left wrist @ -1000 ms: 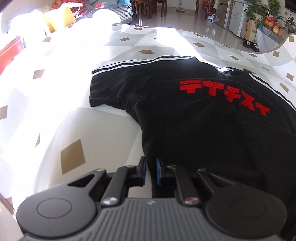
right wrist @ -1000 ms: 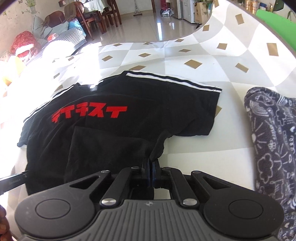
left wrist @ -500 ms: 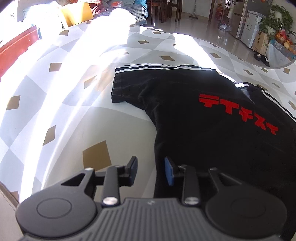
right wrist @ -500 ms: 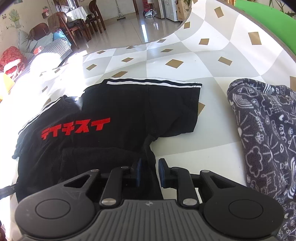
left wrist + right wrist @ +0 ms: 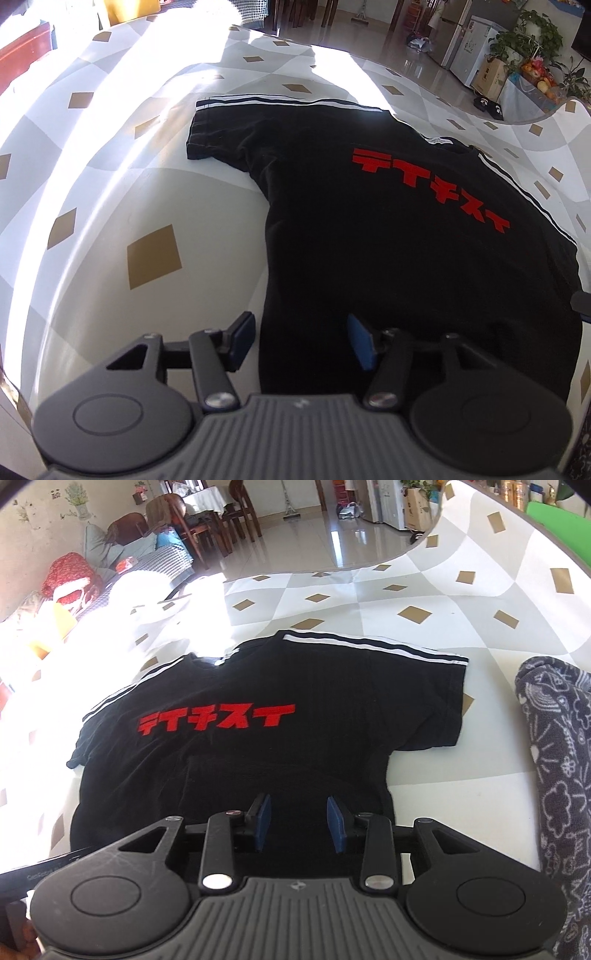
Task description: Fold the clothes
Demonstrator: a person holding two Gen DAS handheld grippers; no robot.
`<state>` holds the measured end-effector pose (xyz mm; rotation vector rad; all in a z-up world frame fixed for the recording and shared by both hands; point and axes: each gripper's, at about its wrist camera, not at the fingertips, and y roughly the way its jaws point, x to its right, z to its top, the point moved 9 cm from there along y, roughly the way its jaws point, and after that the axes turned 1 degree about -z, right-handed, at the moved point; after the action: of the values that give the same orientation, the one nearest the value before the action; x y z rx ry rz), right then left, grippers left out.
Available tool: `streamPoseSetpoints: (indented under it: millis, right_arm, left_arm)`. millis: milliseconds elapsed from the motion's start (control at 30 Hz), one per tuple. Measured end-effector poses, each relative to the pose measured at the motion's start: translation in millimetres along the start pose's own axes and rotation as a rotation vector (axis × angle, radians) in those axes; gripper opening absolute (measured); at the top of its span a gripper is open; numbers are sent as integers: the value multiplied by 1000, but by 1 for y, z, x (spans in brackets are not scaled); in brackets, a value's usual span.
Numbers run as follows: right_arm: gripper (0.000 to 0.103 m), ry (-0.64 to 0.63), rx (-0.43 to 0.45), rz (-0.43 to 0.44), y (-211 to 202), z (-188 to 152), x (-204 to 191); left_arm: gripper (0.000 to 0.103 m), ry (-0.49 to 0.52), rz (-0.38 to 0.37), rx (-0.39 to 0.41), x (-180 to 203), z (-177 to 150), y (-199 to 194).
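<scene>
A black T-shirt (image 5: 369, 229) with red lettering and white shoulder stripes lies on the table, its lower part folded up over the body. My left gripper (image 5: 301, 341) is open above the shirt's near left edge, one blue pad over bare table, the other over cloth. In the right wrist view the same T-shirt (image 5: 258, 731) fills the middle. My right gripper (image 5: 300, 821) hangs open over its near folded edge, holding nothing.
The table (image 5: 110, 206) has a white and grey cloth with tan diamonds. A dark patterned garment (image 5: 554, 757) lies at the right. Behind the table are a tiled floor, chairs (image 5: 207, 520), a fridge (image 5: 476, 44) and plants.
Both grippers have let go of the shirt's folded edge and opened wide. Both have pulled back and risen, so more of the shirt and table shows.
</scene>
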<state>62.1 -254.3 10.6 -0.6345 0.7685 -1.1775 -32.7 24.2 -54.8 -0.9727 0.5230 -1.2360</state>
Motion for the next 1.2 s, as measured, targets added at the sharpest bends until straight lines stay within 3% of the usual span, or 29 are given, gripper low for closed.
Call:
streamPoseSetpoints:
  millis: [200,367,633,800,1033,1200]
  right_arm:
    - [36,-124,-39,93,0,-24,-49]
    - [36,-177,-86,146,2,-48,-75]
    - [36,-264,-127,229,0,-79,-112]
    - [36,-331,-161,283,1,-99,-137]
    - [40,-451,-188,333,3,-124,-171]
    - [42,-550,-175,343,2,-140,-189]
  left_arm:
    - [49,3,-18,6,0,0,0]
    - [37,35,21,16,-2,0,0]
    - [37,32,103,22,-20,2,-2]
    - [39,7,109,14,-30,4,-2]
    - [41,-39,88,-5,-39,4,-3]
    - [51,-120,40,-4,-48,9,-8]
